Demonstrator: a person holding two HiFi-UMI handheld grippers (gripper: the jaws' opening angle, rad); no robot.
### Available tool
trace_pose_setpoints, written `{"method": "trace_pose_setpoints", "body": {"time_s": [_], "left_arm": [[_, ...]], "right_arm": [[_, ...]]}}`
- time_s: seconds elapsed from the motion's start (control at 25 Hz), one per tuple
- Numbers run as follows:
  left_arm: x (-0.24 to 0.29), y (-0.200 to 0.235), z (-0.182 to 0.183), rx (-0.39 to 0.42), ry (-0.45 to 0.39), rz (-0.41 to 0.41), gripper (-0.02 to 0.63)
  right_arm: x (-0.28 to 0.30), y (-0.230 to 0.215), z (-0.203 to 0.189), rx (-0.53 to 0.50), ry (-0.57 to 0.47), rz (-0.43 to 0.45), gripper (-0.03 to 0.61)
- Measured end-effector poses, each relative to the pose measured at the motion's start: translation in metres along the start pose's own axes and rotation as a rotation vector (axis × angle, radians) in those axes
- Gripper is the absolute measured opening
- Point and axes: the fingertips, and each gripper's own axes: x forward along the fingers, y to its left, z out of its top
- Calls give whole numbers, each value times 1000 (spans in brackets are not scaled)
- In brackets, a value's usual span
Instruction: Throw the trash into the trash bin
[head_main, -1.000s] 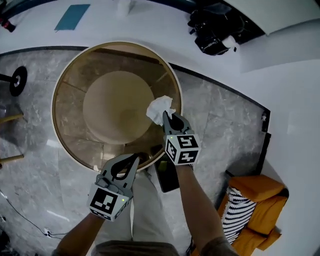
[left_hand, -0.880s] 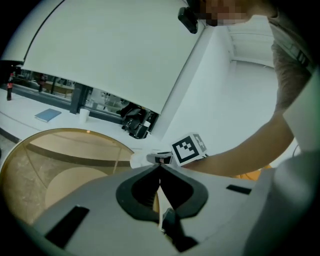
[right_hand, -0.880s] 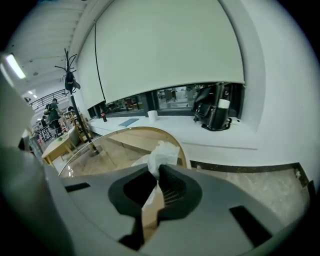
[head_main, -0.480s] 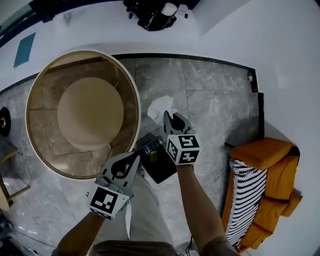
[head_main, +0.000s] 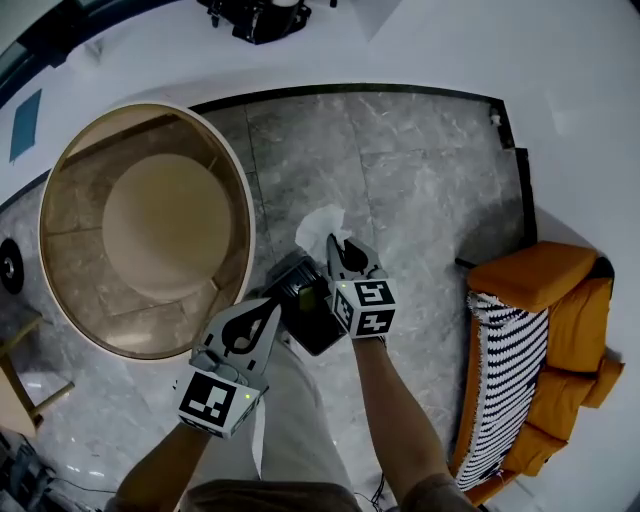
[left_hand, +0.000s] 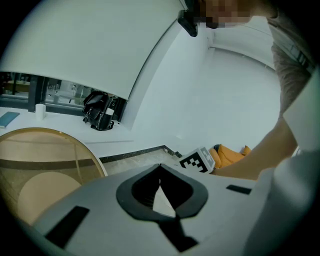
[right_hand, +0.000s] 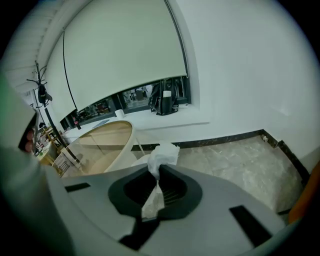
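A crumpled white tissue (head_main: 320, 224) sticks out of my right gripper (head_main: 333, 243), which is shut on it above the grey marble floor. In the right gripper view the tissue (right_hand: 162, 154) rises from between the closed jaws of the right gripper (right_hand: 156, 176). A small black trash bin (head_main: 308, 318) stands on the floor just below and left of that gripper, partly hidden by both grippers. My left gripper (head_main: 270, 308) is beside the bin's left edge, shut with nothing in it. In its own view the left gripper (left_hand: 160, 176) has its tips together.
A round glass table (head_main: 243, 195) with a beige base fills the left. An orange armchair (head_main: 540, 300) with a striped cushion (head_main: 505, 380) stands at the right. A black bag (head_main: 255, 15) sits on the white ledge along the wall.
Both grippers have moved off the round table and now hang over the floor by the black bin. The tissue stays in the right gripper.
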Motion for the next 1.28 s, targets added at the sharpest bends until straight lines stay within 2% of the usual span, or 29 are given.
{"method": "trace_pose_setpoints", "body": {"time_s": [0.16, 0.36, 0.64, 0.84, 1.28], "left_arm": [[6, -2, -15, 0, 12, -6, 18], [14, -7, -34, -23, 46, -18, 18], [21, -11, -53, -12, 90, -28, 18], [21, -11, -49, -16, 79, -34, 18], [22, -12, -51, -31, 86, -39, 18]], "right_arm": [[-4, 1, -50, 24, 64, 5, 29], [-15, 8, -117, 100, 148, -1, 29], [-36, 11, -204, 213, 276, -40, 29], [-46, 13, -228, 235, 321, -57, 29], [-47, 20, -253, 234, 406, -59, 40]]}}
